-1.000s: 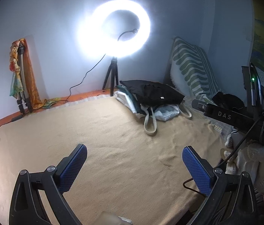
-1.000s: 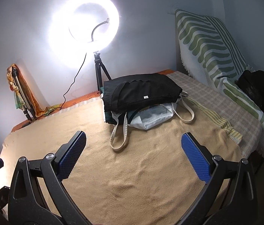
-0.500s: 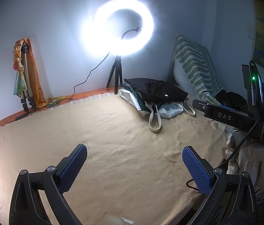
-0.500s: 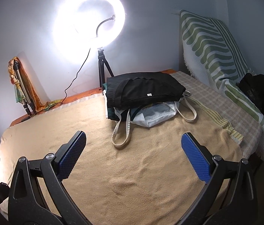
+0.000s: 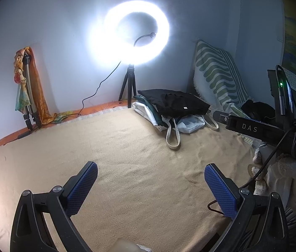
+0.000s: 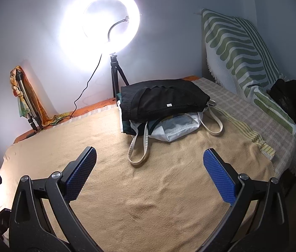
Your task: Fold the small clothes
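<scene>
The clothes (image 6: 162, 107) lie in a pile at the far side of the blanket (image 6: 148, 189), near the ring light (image 6: 99, 27). On top is a black piece (image 5: 175, 104), folded flat. Under it are a white piece (image 6: 177, 129) and something dark green, and two cloth straps (image 6: 139, 147) hang out toward the front. The wide near part of the blanket has no garment on it.

Both grippers hang over this bare part, well apart from the pile. The left gripper (image 5: 150, 187) has its jaws spread wide and holds nothing. The right gripper (image 6: 149, 172) is the same, wide and holding nothing.

This scene fits two stages: a pile that waits to be folded, or a stack already folded and put aside. I cannot tell which.

If a piece is to be taken, it is better to pinch only one layer at its edge, because the straps can catch and pull the pieces below. The blanket is soft, so a low jaw may also grab it.
</scene>
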The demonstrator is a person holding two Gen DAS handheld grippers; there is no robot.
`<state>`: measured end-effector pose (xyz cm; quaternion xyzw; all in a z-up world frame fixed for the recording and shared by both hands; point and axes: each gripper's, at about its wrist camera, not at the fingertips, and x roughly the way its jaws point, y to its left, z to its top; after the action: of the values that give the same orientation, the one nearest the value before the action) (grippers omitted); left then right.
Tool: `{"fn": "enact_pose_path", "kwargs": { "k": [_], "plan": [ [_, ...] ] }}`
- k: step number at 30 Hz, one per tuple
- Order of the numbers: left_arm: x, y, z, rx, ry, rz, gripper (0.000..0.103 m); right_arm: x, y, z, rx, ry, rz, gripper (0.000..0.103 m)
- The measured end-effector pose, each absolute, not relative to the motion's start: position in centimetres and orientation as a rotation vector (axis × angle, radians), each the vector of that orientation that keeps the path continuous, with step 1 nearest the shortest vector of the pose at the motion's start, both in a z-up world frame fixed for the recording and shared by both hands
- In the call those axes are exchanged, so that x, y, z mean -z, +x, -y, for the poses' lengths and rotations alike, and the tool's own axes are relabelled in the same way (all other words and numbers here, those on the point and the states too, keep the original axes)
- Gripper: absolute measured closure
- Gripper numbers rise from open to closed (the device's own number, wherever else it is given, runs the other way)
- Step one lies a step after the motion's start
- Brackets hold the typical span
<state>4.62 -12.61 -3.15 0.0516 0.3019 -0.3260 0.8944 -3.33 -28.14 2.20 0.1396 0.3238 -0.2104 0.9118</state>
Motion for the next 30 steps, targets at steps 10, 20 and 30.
{"fn": "enact_pose_path", "kwargs": {
  "k": [10, 20, 30],
  "plan": [
    [3.16, 4.54, 12.79, 0.67, 0.11, -0.626, 0.0, -2.07, -3.37, 28.24, 0.428, 0.297, -0.674, 0.0],
    [3.09, 4.52, 12.86, 0.678, 0.118, -0.621, 0.0, -2.05, -3.19, 28.39, 0.424, 0.297, -0.675, 0.0],
    [3.22, 4.57, 12.86, 0.678, 0.129, -0.618, 0.0, -2.06, -3.45, 28.22, 0.428, 0.3, -0.676, 0.0]
  ]
}}
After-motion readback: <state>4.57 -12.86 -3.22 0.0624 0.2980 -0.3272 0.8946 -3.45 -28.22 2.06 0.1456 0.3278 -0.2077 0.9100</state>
